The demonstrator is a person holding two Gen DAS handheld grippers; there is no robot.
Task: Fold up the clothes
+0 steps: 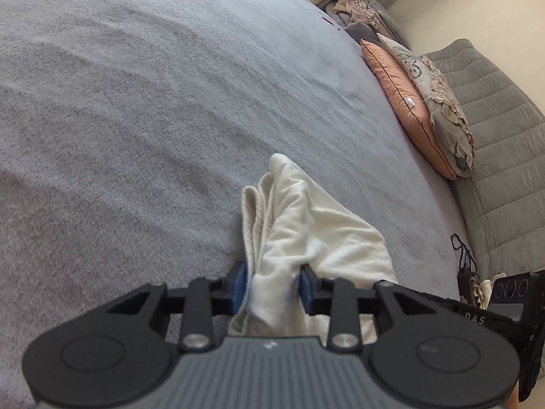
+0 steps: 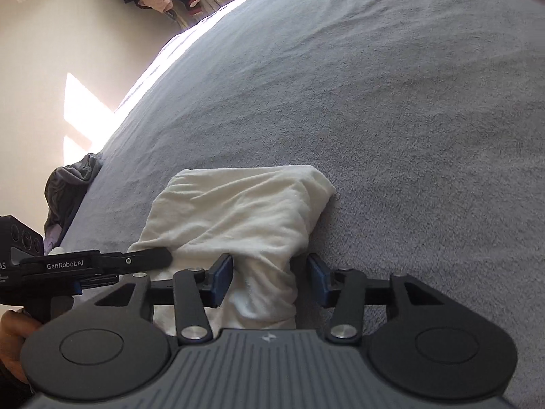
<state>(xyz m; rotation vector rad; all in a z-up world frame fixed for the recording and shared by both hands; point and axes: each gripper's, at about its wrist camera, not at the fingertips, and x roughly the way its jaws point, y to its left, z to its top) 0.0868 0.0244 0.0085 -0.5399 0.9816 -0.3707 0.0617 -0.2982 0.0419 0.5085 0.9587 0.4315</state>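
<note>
A cream-white garment (image 1: pixel 306 225) lies bunched on the grey bedspread (image 1: pixel 136 102). My left gripper (image 1: pixel 272 288) is shut on a fold of it, the blue pads pressing the cloth from both sides. In the right wrist view the same garment (image 2: pixel 238 211) is a folded bundle. My right gripper (image 2: pixel 270 281) stands around its near end; the cloth touches the left pad, and a gap shows at the right pad. The left gripper (image 2: pixel 150 259) shows at that view's left edge, lying against the garment.
A pink pillow (image 1: pixel 405 109) and a floral pillow (image 1: pixel 439 102) lean at the bed's right edge beside a grey quilted cover (image 1: pixel 494 129). A dark grey garment (image 2: pixel 68 187) hangs off the bed's left edge. Sunlit floor (image 2: pixel 85 116) lies beyond.
</note>
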